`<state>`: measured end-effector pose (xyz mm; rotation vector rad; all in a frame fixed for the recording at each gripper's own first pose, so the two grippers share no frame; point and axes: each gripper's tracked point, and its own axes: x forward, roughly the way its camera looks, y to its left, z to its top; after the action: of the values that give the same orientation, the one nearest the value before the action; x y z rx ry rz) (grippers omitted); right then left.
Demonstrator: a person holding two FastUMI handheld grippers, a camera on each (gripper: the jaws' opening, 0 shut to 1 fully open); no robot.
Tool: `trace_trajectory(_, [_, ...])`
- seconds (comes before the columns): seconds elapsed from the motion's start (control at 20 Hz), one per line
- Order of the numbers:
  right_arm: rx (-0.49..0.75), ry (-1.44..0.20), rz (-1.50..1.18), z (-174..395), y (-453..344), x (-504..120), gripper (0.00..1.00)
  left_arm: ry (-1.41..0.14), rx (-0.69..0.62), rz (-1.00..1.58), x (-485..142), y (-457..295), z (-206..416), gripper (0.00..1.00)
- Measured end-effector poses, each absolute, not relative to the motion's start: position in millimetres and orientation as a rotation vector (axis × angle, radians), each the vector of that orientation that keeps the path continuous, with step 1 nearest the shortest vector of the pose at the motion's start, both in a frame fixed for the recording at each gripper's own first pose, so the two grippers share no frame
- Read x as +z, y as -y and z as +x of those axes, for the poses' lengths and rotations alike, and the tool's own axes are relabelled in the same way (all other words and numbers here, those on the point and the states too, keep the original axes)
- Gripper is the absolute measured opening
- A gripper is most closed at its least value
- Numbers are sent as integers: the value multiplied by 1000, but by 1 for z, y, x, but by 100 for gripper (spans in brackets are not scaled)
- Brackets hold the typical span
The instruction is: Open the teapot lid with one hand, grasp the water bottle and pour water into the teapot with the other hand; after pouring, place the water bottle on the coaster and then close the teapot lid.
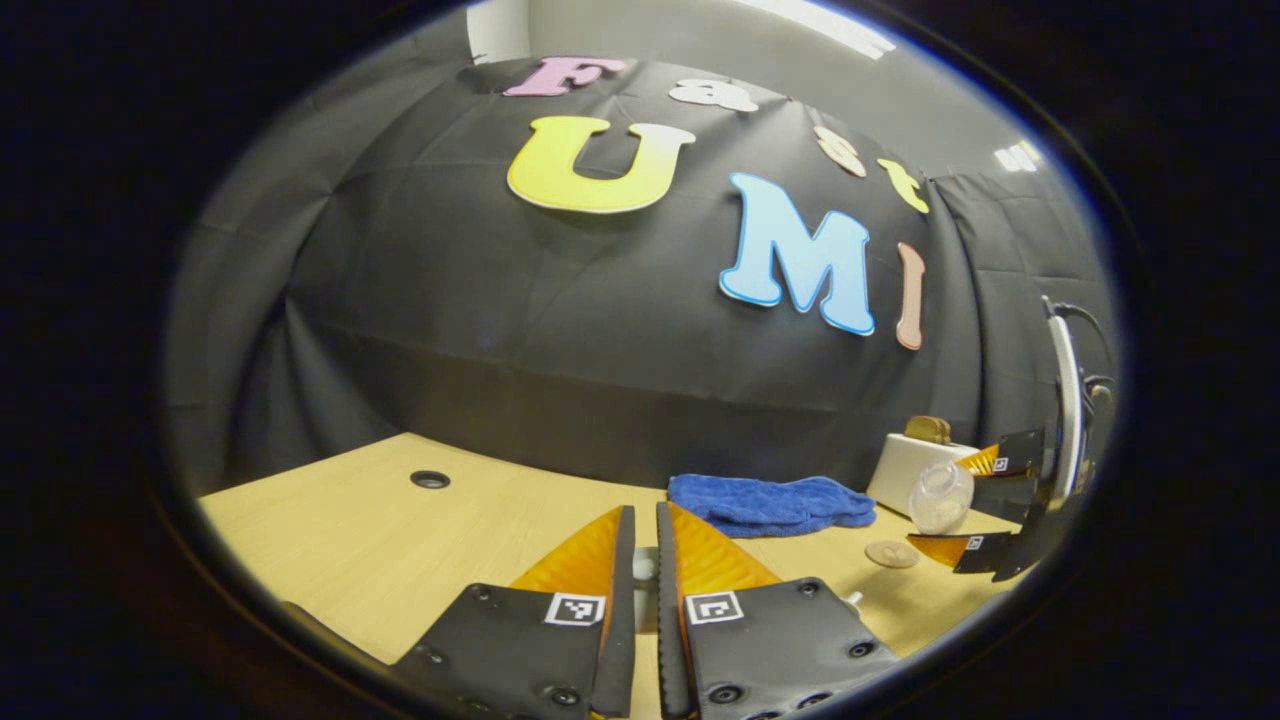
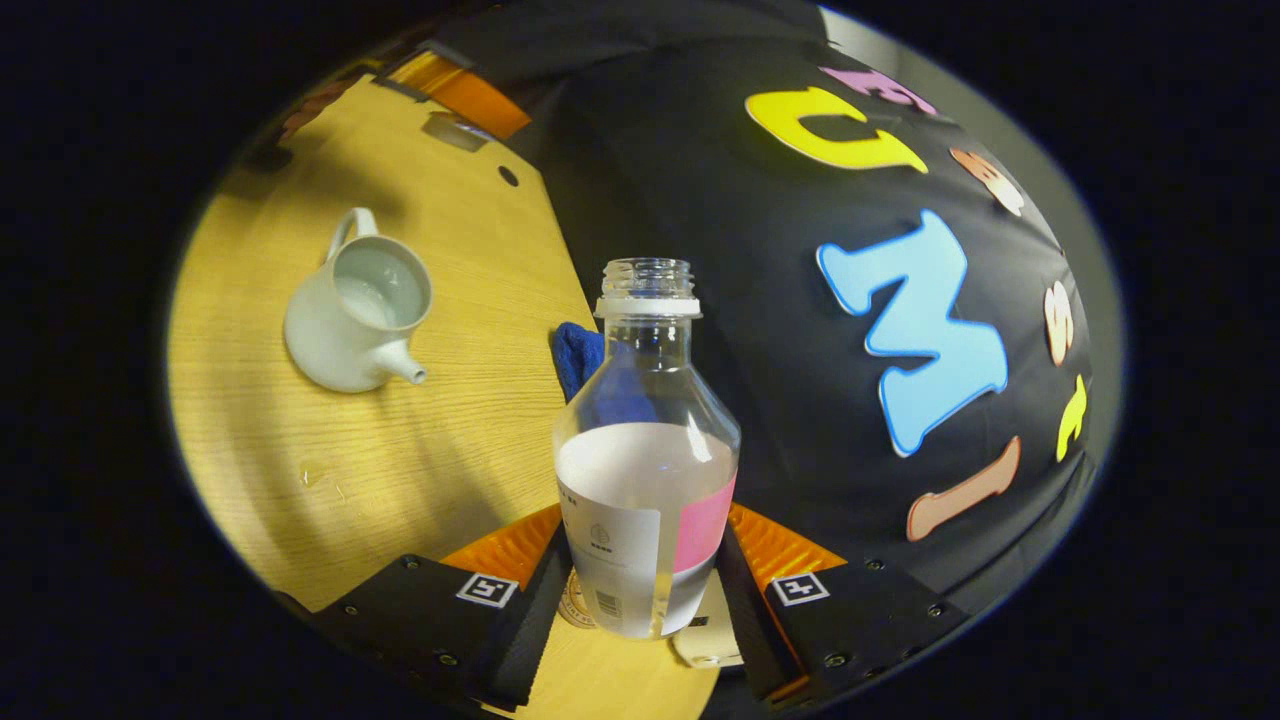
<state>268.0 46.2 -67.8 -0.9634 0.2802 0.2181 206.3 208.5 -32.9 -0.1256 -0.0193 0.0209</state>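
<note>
Clear plastic water bottle [image 2: 647,470], uncapped, part-full: right gripper [image 2: 640,570] pinched its labelled lower body; likely light, squashy, sloshy. Left gripper [image 1: 645,560] fingers nearly together; what they held, cannot tell.

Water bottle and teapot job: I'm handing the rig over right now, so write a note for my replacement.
Left tongs: nearly closed on a small pale thing, probably the lid; unconfirmed.
Right tongs: shut on the uncapped water bottle, about half full.
Teapot stands lidless on the table; coaster bare.
Done: lid off; pouring unclear.
Left: pour if needed, bottle onto coaster, lid back on.
</note>
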Motion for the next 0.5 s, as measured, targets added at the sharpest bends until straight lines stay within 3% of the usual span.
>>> trace_trajectory(0.3, [197,-327,-595,282,-16,-71,77,25,-26,-112,-31,-183,206,19])
trace_trajectory(0.4, [187,-318,-526,289,-3,-72,77,20,-46,-116,-31,-176,206,19])
trace_trajectory(0.45, [179,-311,-497,294,3,-72,77,19,-50,-112,-31,-174,207,12])
trace_trajectory(0.5, [170,-306,-465,297,7,-72,77,18,-57,-108,-31,-170,207,16])
